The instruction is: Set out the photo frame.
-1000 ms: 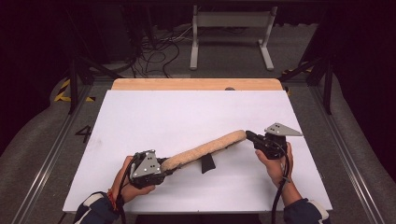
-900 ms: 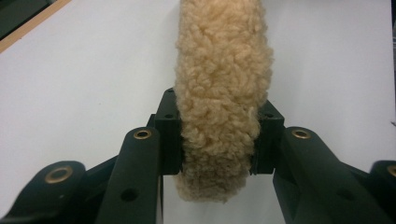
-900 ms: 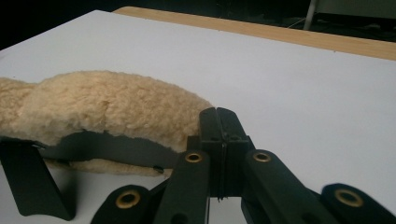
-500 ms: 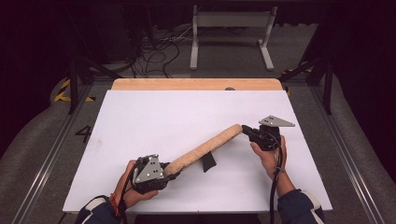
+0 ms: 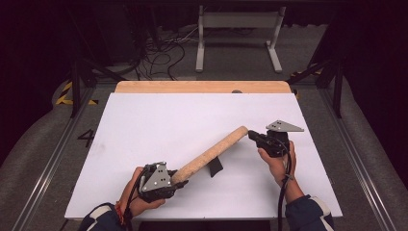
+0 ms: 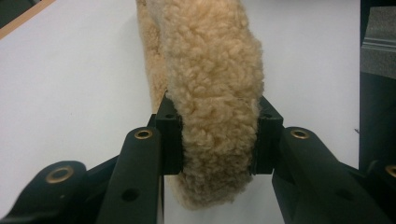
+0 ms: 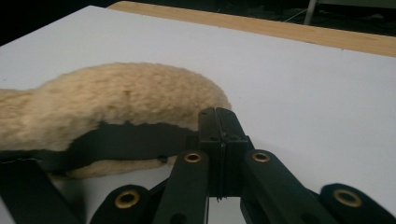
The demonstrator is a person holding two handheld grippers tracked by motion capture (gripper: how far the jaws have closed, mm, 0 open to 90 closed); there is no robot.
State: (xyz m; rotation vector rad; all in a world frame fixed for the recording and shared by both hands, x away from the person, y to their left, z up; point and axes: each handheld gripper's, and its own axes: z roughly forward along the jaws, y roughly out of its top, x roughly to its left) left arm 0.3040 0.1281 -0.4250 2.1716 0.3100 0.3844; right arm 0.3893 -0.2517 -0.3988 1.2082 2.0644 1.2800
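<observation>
A long tan fleece roll (image 5: 209, 154) lies slantwise over the white table (image 5: 168, 115), from front left to the right of middle. My left gripper (image 5: 180, 179) is shut on its near end; in the left gripper view the fleece roll (image 6: 210, 84) bulges between the two jaws of the left gripper (image 6: 215, 135). My right gripper (image 5: 251, 135) meets the far end. In the right gripper view the right gripper (image 7: 218, 126) has its jaws pressed together on a black strip (image 7: 121, 140) that runs along the underside of the fleece roll (image 7: 116, 98). A black flap (image 5: 215, 166) hangs below the roll's middle.
A wooden strip (image 5: 202, 86) borders the table's far edge. Beyond it on the floor stand a grey metal frame (image 5: 235, 29) and a tangle of cables (image 5: 159, 53). Metal rails (image 5: 53, 159) run along both sides of the table.
The left gripper has pulled its end of the roll toward the table's front edge. The right gripper has carried the other end farther away, so the roll slants more steeply.
</observation>
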